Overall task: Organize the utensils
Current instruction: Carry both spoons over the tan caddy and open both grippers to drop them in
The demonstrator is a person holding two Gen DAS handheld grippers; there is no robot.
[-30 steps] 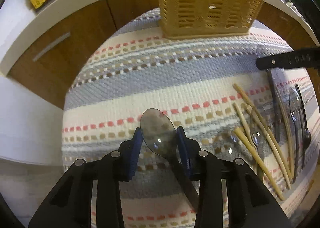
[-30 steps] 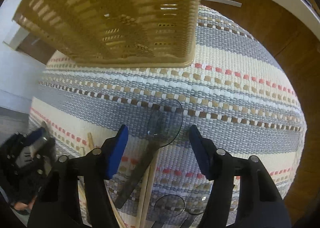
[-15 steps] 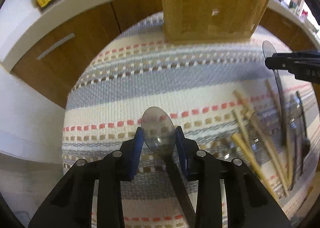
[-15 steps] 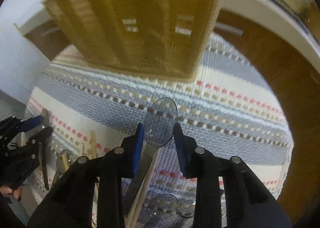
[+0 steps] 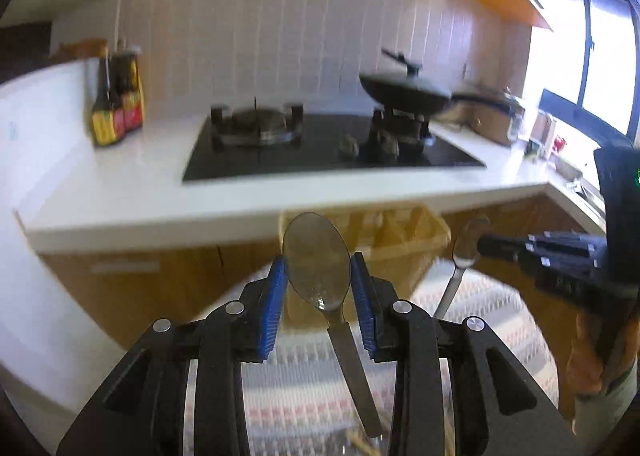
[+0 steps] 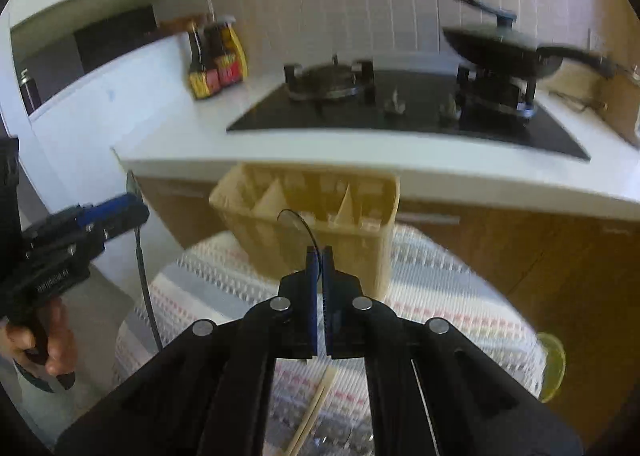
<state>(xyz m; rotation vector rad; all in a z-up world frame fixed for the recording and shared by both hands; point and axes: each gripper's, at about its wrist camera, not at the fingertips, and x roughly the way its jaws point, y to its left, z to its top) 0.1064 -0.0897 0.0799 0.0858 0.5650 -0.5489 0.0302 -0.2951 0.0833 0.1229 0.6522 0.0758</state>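
My left gripper [image 5: 318, 264] is shut on a metal spoon [image 5: 316, 252], its blue pads pressing the sides of the bowl while the handle runs back under the fingers. My right gripper [image 6: 319, 254] is shut on a second spoon [image 6: 303, 224], seen edge-on as a thin dark arc above the pads. Both are held in the air over the striped cloth [image 6: 432, 288]. Beyond them stands the yellow slotted basket [image 6: 312, 211] with dividers inside. In the left wrist view the right gripper [image 5: 484, 246] comes in from the right with its spoon [image 5: 464, 244] hanging down.
A white counter [image 5: 160, 191] with a black hob [image 5: 320, 151], a lidded wok [image 5: 404, 91] and sauce bottles [image 5: 116, 103] rises behind the basket. Wooden cabinet fronts [image 6: 540, 256] lie below it. Chopsticks [image 6: 314, 412] rest on the cloth. A person's hand [image 6: 48, 344] grips the left tool.
Both grippers rose off the cloth and tilted up, each carrying its spoon. The right jaws went from open around the spoon's bowl to shut on it. The counter and hob came into view.
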